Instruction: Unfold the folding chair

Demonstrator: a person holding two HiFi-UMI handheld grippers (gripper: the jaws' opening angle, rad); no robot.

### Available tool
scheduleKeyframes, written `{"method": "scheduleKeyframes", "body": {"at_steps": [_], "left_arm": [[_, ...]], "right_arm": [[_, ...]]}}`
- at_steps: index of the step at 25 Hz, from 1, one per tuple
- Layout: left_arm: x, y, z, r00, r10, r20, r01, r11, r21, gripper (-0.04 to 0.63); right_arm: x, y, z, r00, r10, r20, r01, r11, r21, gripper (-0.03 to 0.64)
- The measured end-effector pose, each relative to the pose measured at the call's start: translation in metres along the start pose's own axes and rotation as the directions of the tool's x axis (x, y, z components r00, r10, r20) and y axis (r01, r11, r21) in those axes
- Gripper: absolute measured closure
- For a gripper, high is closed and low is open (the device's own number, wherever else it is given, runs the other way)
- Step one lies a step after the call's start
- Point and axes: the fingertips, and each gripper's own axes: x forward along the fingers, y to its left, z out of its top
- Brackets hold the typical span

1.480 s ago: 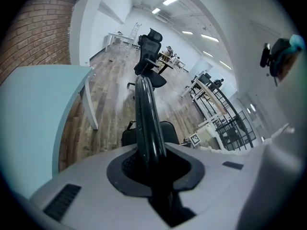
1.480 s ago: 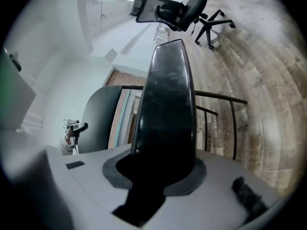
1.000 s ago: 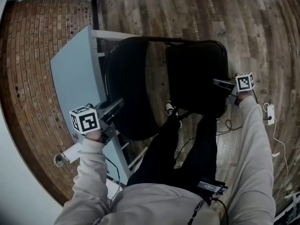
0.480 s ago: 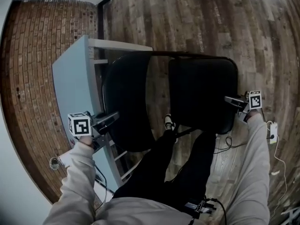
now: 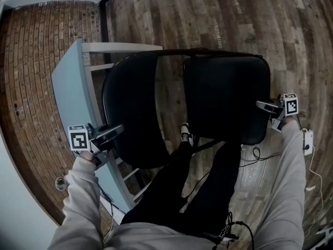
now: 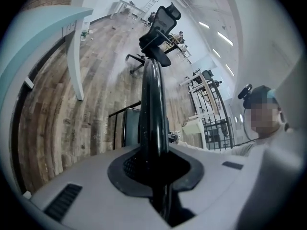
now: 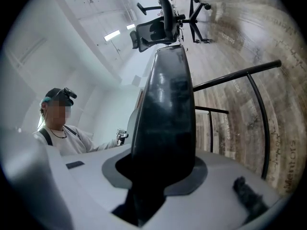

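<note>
Black on weathered wood: the chair stands part-open at the centre of the head view, on the floor just beside a pale table at left. The left gripper, low in the left of the frame, has its fingers pinched almost together on the thin rim of the left panel. The right gripper, at the right edge, has its fingers set wider, clamped on the thicker edge of the right panel. Each hold sits on an outer edge, apparently so that the panels can be drawn apart with the most leverage while the person stands over them. A strip of floor shows between the panels. The unfolding looks well along but not finished.
</note>
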Motion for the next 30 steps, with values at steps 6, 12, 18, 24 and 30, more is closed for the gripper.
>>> {"method": "scheduleKeyframes", "body": {"at_steps": [6, 12, 18, 24, 30], "left_arm": [[0.013, -0.012, -0.002, 1.0, -0.022, -0.003, 0.022, 1.0, -0.003, 0.52], [0.012, -0.013, 0.0, 0.999, -0.025, 0.021, 0.025, 1.0, -0.001, 0.52], [0.011, -0.014, 0.005, 0.996, -0.014, 0.089, 0.0, 0.987, 0.163, 0.505], [-0.017, -0.014, -0.024, 0.999, -0.017, 0.045, 0.004, 0.965, 0.262, 0.344], [-0.069, -0.025, -0.034, 0.988, 0.032, 0.149, -0.072, 0.96, 0.272, 0.207]], "right_arm": [[-0.012, -0.012, -0.004, 0.999, 0.026, 0.021, -0.026, 1.0, 0.003, 0.489], [-0.01, -0.01, -0.001, 1.0, -0.007, 0.027, 0.007, 1.0, -0.01, 0.484], [-0.021, -0.023, 0.009, 0.962, -0.198, 0.19, 0.207, 0.978, -0.031, 0.356], [-0.065, -0.009, -0.023, 0.891, -0.4, 0.215, 0.389, 0.916, 0.097, 0.296], [-0.079, 0.102, -0.008, 0.837, -0.45, 0.311, 0.465, 0.885, 0.028, 0.279]]}}
